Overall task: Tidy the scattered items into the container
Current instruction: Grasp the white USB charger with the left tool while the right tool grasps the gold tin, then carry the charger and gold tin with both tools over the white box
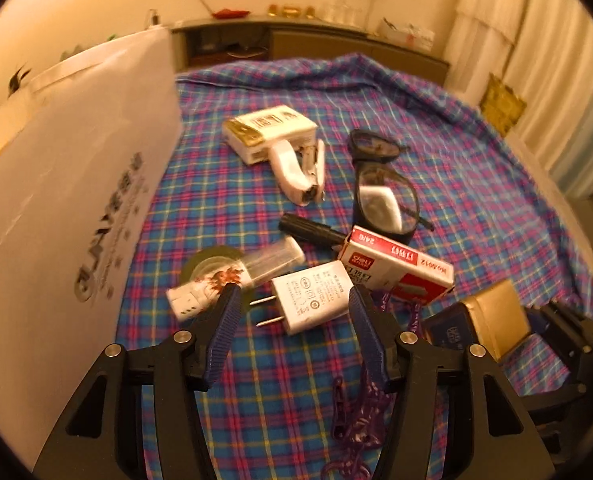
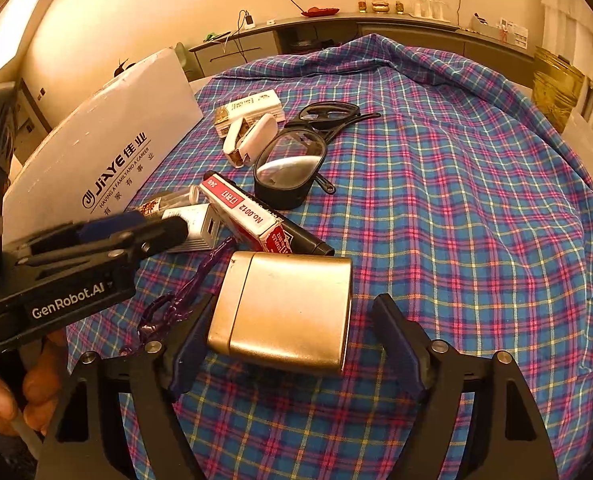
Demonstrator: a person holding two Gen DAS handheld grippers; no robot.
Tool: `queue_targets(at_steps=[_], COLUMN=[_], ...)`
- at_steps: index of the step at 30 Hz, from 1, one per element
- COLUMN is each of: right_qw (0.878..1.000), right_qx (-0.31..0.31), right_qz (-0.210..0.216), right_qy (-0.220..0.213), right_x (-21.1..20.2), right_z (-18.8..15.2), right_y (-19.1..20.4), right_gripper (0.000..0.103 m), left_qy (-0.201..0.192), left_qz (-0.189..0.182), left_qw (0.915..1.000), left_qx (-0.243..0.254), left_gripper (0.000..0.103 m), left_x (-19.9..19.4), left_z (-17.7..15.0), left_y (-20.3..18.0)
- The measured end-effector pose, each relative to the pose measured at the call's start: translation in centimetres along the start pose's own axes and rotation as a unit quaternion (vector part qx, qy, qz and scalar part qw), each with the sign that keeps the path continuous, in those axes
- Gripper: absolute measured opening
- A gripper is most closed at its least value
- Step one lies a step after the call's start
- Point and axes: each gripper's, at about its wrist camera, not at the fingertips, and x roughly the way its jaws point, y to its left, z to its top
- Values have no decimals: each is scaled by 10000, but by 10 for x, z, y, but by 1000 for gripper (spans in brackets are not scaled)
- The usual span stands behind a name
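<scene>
The gold tin (image 2: 282,308), near the counter's front edge between the right gripper's (image 2: 284,340) wide-open, empty jaws, looks rigid, smooth and likely slippery, best pinched across its flat sides, while the left gripper (image 1: 294,312), likewise open and empty, straddles the light white charger (image 1: 314,300) crowded by the staple box (image 1: 396,266) and purple chain (image 1: 356,420).

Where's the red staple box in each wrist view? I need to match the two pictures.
Left wrist: red staple box, right of centre, just beyond the right fingertip.
Right wrist: left of centre, behind the gold tin.
Shared landmark: the black marker, which the box lies across.
</scene>
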Motion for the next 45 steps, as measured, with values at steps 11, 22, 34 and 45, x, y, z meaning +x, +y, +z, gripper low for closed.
queue_targets(at_steps=[11,22,34,45], right_qw=[9997,9996,9996,9992], right_qx=[72,6,120,-5], right_qz=[-234,-270,-144,72], right_qy=[41,-26,-223,-391], right_x=[-2,-1,-17,-37], right_z=[4,4,8,14], right_y=[-18,-17,-16,7], right_gripper=[65,53,53,53], left_qy=[-19,222,-82,-425], left_qz=[-498,-577,-498,-604], left_qw=[9973,9977,9986,9972], left_qx=[532,294,125,-100], left_gripper=[61,33,32,32], left_x=[-15,16,-9,-44], left_z=[-5,2,6,15], left_y=[-14,-15,-2,15])
